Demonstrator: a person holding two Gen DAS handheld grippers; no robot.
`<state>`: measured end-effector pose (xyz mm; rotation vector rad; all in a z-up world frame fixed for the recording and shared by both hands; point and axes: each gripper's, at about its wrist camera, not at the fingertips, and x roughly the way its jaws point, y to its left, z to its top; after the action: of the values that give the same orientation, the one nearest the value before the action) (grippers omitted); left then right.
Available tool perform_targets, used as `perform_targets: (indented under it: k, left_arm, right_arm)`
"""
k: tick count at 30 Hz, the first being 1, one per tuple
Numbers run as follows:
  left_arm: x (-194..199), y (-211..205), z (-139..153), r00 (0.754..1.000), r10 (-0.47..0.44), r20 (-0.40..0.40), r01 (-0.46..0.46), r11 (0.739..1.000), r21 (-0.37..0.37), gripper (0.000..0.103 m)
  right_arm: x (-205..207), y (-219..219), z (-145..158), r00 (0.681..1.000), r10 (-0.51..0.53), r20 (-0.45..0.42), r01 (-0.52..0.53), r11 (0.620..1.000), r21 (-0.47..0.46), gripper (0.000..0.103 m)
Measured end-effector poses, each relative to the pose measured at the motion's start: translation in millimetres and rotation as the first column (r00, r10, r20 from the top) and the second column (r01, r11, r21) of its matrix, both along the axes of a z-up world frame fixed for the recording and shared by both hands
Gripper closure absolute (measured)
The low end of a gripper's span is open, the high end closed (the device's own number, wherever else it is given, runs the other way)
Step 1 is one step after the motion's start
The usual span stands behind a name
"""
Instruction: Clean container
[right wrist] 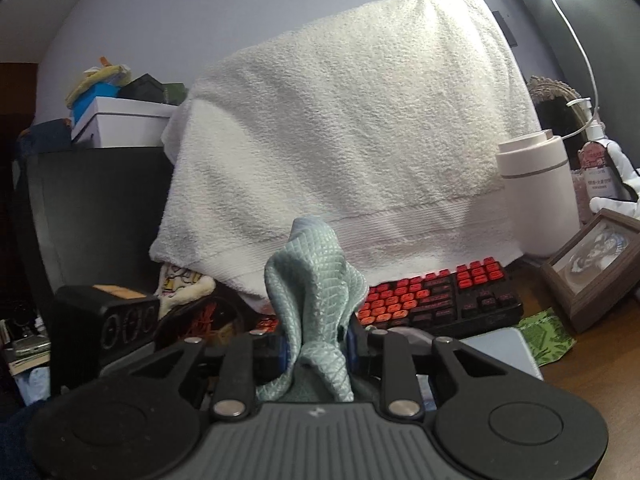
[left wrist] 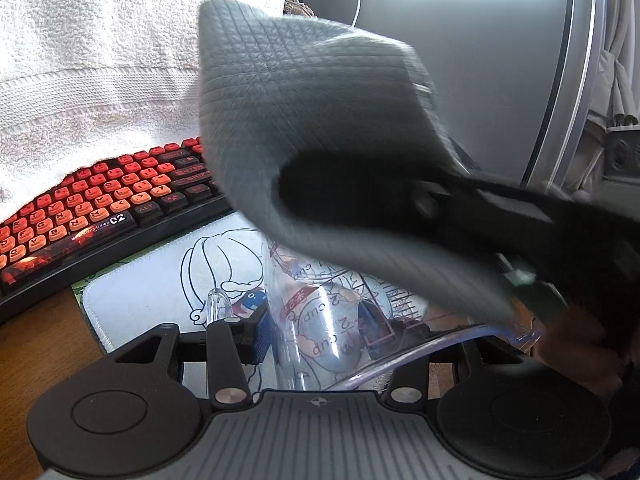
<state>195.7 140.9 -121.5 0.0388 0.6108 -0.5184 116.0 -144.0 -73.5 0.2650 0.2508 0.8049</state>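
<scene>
A clear plastic measuring cup (left wrist: 308, 360) with red and blue printed marks lies tilted between the fingers of my left gripper (left wrist: 316, 330), which is shut on it over the mouse mat. One blue pad (left wrist: 258, 338) presses on its left wall; the other finger shows only dimly through the plastic. A grey-green waffle cloth (left wrist: 320, 128) hangs just above the cup's rim (left wrist: 460, 334), brought in from the right by the dark body of the other gripper. In the right wrist view, my right gripper (right wrist: 316, 350) is shut on this cloth (right wrist: 316, 280), which bunches up between its fingers.
A black keyboard (left wrist: 100, 200) with glowing red keys lies behind a white mat with a cartoon drawing (left wrist: 160, 288) on the wooden desk (left wrist: 36, 340). A white towel (right wrist: 340, 140) drapes the monitor. A white cylinder (right wrist: 536, 192), pump bottle (right wrist: 596, 160) and picture frame (right wrist: 600, 264) stand at right, a black clock (right wrist: 108, 320) at left.
</scene>
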Motion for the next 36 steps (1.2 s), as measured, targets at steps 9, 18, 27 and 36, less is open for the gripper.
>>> perform_targets:
  k: [9,18,27,36]
  left_arm:
    - [-15,-11,6,1.0,0.001,0.0,-0.001,1.0,0.0,0.059]
    - [-31,-23,12,1.0,0.0,-0.001,0.0,1.0,-0.004,0.059]
    - [-50,-34,20,1.0,-0.001,-0.002,0.001,1.0,-0.005,0.059]
    - [-77,-40,31,1.0,0.0,0.0,0.0,1.0,-0.004,0.059]
  right_arm:
    - [-28,-23,7,0.996,0.066,0.055,-0.063,0.996,-0.061,0.079]
    - [4,-26,3,0.997,-0.057,0.044,0.06,0.995,-0.083,0.081]
    - [-6,-40,-1,0.998,-0.059,-0.009,0.059,0.998,-0.034,0.079]
    - [-60,-70,-4,0.999,0.003,0.054,0.002,0.997,-0.08,0.079]
